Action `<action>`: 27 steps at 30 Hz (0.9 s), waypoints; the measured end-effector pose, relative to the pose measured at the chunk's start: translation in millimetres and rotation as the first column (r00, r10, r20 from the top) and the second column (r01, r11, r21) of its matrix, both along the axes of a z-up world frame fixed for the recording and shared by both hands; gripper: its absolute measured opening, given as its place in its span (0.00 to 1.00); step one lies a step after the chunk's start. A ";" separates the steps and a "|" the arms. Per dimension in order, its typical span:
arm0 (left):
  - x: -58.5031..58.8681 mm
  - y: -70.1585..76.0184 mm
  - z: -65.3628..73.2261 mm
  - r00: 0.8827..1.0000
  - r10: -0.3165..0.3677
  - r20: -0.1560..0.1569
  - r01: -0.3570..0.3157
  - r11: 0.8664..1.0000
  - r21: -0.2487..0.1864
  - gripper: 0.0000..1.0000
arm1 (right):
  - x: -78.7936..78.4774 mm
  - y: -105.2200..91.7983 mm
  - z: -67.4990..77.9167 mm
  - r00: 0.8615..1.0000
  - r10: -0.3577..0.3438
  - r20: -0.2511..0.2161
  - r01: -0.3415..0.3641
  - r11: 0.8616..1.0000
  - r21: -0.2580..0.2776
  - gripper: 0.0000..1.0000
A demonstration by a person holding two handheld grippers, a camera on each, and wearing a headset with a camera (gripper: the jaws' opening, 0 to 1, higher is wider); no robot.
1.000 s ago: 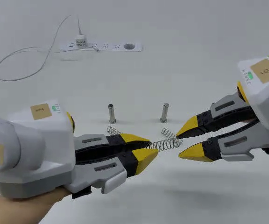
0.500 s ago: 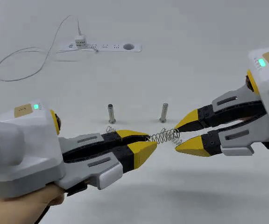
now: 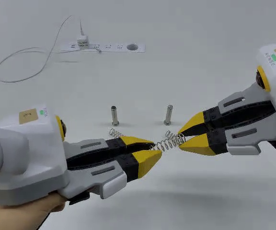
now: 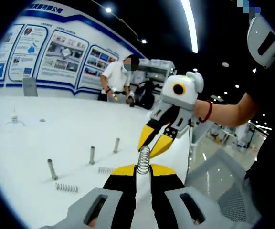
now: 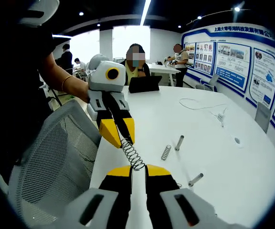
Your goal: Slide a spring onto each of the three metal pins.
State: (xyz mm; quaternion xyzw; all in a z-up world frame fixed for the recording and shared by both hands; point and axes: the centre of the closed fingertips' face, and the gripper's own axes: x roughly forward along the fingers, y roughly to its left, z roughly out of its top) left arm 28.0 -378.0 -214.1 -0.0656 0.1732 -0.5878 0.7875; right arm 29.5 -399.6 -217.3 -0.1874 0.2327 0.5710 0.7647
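Spring (image 3: pixel 169 141) held in air between both tools, just in front of two upright metal pins (image 3: pixel 114 115) on white table (image 3: pixel 210 72). Left gripper (image 3: pixel 153 148) pinched on one end coil. Right gripper (image 3: pixel 180 140) jaws nearly together on other end, apparently clamped. Loose spring (image 3: pixel 115 133) lies near one pin. Judgement: held spring light, thin-wired, flexes and stretches readily, may flick from tips. Hold by end coils, lightly, leaving bore open for pin.
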 end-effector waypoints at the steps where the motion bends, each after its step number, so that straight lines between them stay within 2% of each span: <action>1: 0.1 -0.2 -0.3 1.000 -0.001 0.004 0.001 1.000 0.003 0.10 | 0.0 -0.3 0.4 1.000 -0.001 -0.002 0.001 1.000 0.002 0.11; 4: 0.3 -0.1 -3.4 1.000 -0.005 0.020 0.004 1.000 0.029 0.10 | 0.6 -1.1 3.8 1.000 -0.005 -0.010 0.005 1.000 0.020 0.11; 9: 0.4 -0.5 -2.5 1.000 -0.008 0.024 0.007 1.000 0.025 0.10 | 1.3 -1.4 6.0 1.000 -0.012 -0.019 0.012 0.999 0.041 0.11; 15: -0.1 -1.1 -5.1 1.000 -0.011 0.028 0.010 0.999 0.041 0.10 | 2.1 -1.4 6.2 1.000 -0.011 -0.023 0.012 0.999 0.040 0.11; 19: -0.3 -1.4 -8.3 0.999 -0.011 0.035 0.008 0.998 0.065 0.11 | 2.6 0.9 10.1 1.000 -0.006 -0.023 0.008 0.998 0.064 0.11; 27: 1.2 -1.4 -9.4 0.999 -0.005 0.054 0.000 0.997 0.081 0.11 | 5.4 2.1 13.8 1.000 -0.016 -0.023 0.018 0.996 0.087 0.11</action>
